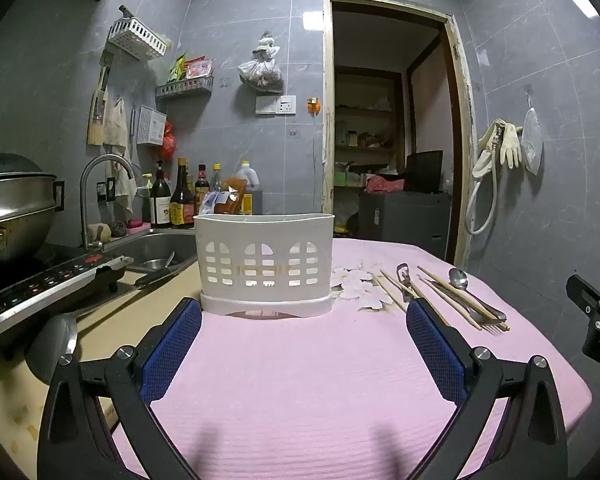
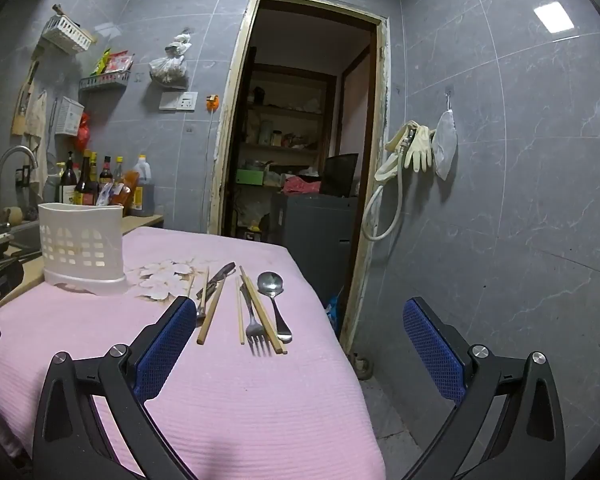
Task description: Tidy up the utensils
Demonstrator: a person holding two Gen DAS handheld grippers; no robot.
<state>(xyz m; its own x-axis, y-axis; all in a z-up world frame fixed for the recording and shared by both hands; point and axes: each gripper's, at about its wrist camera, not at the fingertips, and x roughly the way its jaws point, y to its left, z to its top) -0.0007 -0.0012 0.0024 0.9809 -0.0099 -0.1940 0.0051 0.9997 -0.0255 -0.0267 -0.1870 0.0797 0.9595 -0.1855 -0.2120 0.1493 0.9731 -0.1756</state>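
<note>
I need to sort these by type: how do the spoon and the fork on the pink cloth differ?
The spoon ends in a round bowl that points away from the camera; the fork ends in tines that point toward it. The spoon lies at the right end of the row, the fork just to its left with a chopstick across it. Both are metal and lie flat.

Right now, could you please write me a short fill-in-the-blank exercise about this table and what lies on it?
1. The white basket stands on a ____ cloth.
2. The spoon, the fork and the chopsticks lie ____ the basket, on the cloth.
3. Both the left gripper and the right gripper hold ____.

Missing words: pink; outside; nothing
</note>
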